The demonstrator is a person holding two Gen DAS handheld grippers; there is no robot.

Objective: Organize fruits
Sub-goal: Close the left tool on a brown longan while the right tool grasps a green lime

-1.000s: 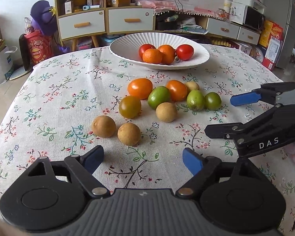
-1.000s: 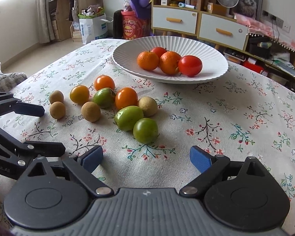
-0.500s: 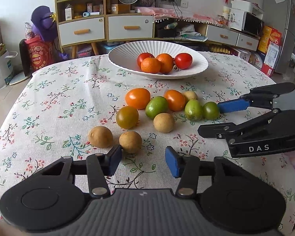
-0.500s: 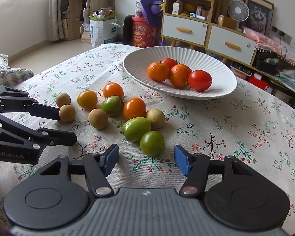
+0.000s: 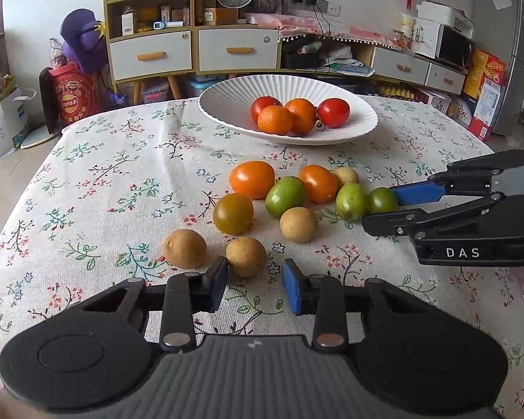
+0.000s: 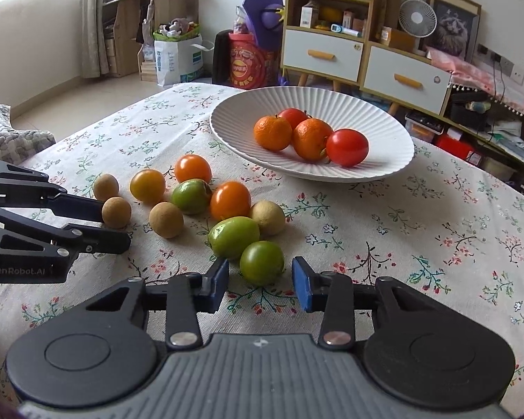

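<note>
Both pairs of jaws have narrowed a good deal since 1 second ago and are closing now, while neither hand has shifted. At lower centre of its own view the left gripper (image 5: 253, 284) brackets a brown longan (image 5: 245, 256); its left pad looks to touch the fruit and the right pad stands clear, so nothing is grasped yet. Likewise the right gripper (image 6: 260, 284) straddles a round green fruit (image 6: 262, 262) at lower centre of its view, with gaps at both pads: not yet clamped.

Each tool takes the nearest fruit of the cluster, probably because that edge can be reached without disturbing the rest.

Loose fruit lies mid-frame on the floral tablecloth (image 5: 97, 188). Beyond it, upper centre, the white ribbed bowl (image 5: 227, 104) already holds 2 mandarins and 2 red tomatoes, a likely destination. A second longan (image 5: 184, 248) sits just left of the left pad, and an oval green fruit (image 6: 233, 237) touches the right gripper's target; either could get nudged.
</note>
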